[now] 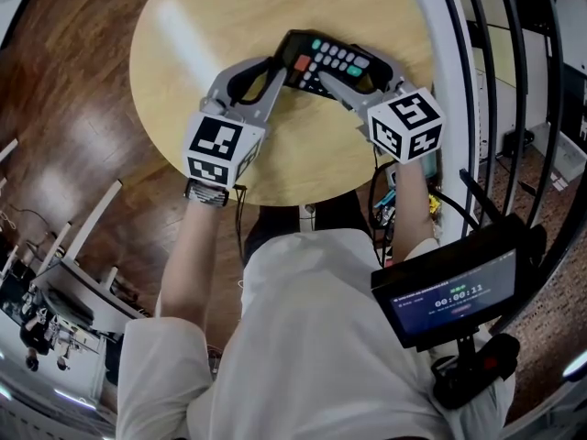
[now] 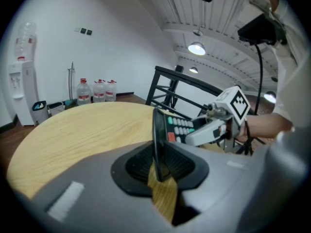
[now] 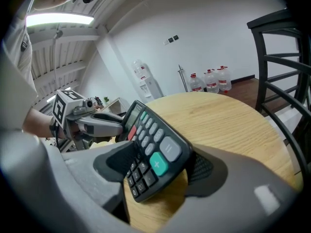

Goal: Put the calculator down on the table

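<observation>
Dark wood floor (image 1: pixel 64 90) fills the left of the head view. A round wooden table (image 1: pixel 183 26) stands beside a black railing (image 1: pixel 514 53) at the right. In the left gripper view, a white wall (image 2: pixel 112 47) backs a water dispenser (image 2: pixel 22 86) at far left and three water bottles (image 2: pixel 98 90). Ceiling lamps (image 2: pixel 197 48) glow at upper right.

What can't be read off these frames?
- Whether the calculator touches the table: underside hidden by its own body, all views.
- What the display reads: too small in head view, too oblique in right gripper view.
- Table's far rim: cut by head view's top edge.
</observation>
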